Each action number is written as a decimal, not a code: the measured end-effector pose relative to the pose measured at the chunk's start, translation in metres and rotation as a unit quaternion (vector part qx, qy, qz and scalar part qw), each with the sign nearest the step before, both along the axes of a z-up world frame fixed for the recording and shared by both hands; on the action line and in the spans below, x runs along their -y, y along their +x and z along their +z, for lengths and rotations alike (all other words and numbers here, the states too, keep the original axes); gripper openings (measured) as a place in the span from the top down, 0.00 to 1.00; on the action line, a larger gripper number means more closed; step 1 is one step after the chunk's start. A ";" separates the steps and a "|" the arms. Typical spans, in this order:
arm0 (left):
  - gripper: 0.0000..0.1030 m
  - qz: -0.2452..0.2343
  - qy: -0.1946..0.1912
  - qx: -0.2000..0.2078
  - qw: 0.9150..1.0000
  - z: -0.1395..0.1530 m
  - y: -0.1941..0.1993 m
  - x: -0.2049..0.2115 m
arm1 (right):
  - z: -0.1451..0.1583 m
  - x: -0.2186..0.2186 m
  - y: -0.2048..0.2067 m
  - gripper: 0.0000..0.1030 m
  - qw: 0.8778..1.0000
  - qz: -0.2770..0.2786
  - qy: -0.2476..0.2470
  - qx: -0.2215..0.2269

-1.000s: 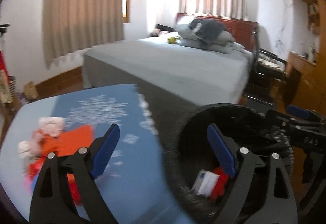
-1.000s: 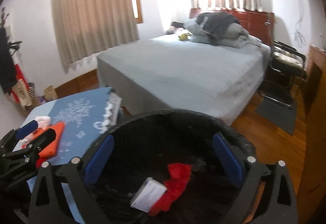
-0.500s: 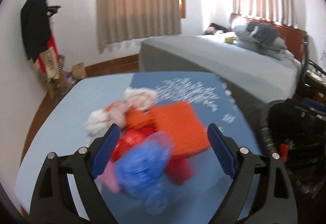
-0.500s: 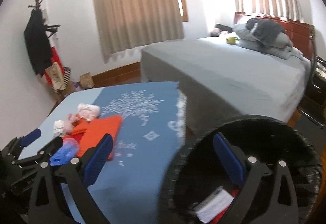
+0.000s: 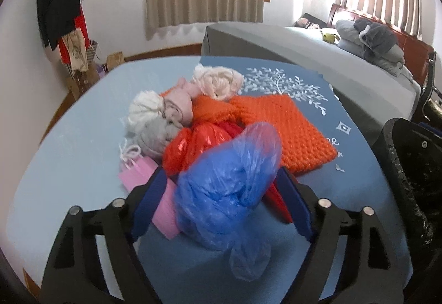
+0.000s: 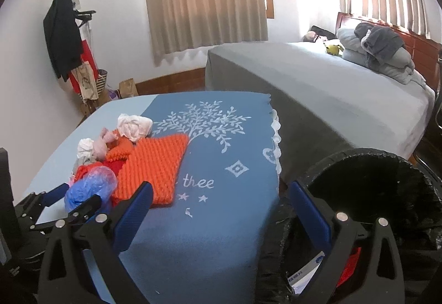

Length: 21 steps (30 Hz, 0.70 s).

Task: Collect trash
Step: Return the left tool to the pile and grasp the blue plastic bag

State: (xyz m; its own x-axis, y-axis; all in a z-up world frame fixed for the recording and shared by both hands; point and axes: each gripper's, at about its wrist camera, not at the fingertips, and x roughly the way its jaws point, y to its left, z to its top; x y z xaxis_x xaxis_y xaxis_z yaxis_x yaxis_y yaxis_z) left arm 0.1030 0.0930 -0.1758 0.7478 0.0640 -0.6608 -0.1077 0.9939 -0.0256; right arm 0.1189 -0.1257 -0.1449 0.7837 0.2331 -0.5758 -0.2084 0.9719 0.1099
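The left claw (image 5: 223, 201) was seen low over the worktop (image 5: 69, 155), its jaws wide apart and closing. A crumpled blue plastic bag (image 5: 226, 185) lay between the two blue pads; the right-hand pad appeared just beside the bag's edge, but whether either pad pressed on it could not be told. In the right wrist view the same bag (image 6: 88, 188) was seen between the left claw's fingers (image 6: 55, 193) at the near-left part of the worktop.

Behind the blue bag a red plastic bag (image 5: 193, 146) was found, touching it. An orange knitted piece (image 5: 284, 130) lay to the right of the red bag on the blue cloth (image 6: 221, 193) printed with a white tree. Crumpled white and pink tissues (image 5: 176, 102) were heaped at the far side of the pile, and a pink paper bag (image 5: 143, 174) was partly covered at its near-left edge.

The right claw (image 6: 218, 218) was held open and empty, one finger over the blue cloth and the other over the rim of the black-lined bin (image 6: 386, 193). The bin stood just beside the worktop's right edge, with a white carton (image 6: 306, 273) and something red (image 6: 349, 268) seen inside it.
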 end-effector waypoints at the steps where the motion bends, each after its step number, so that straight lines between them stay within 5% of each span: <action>1: 0.34 -0.002 -0.004 -0.004 1.000 -0.002 0.001 0.002 | -0.001 -0.001 0.000 0.06 1.000 0.001 -0.001 -0.001; 10: 0.67 -0.015 -0.015 -0.001 1.000 -0.001 -0.005 0.009 | -0.001 -0.009 0.003 0.06 1.000 0.009 -0.005 -0.001; 21: 0.70 -0.005 -0.020 0.056 0.998 0.043 -0.017 -0.003 | 0.004 -0.028 0.018 0.06 1.000 0.021 0.003 0.003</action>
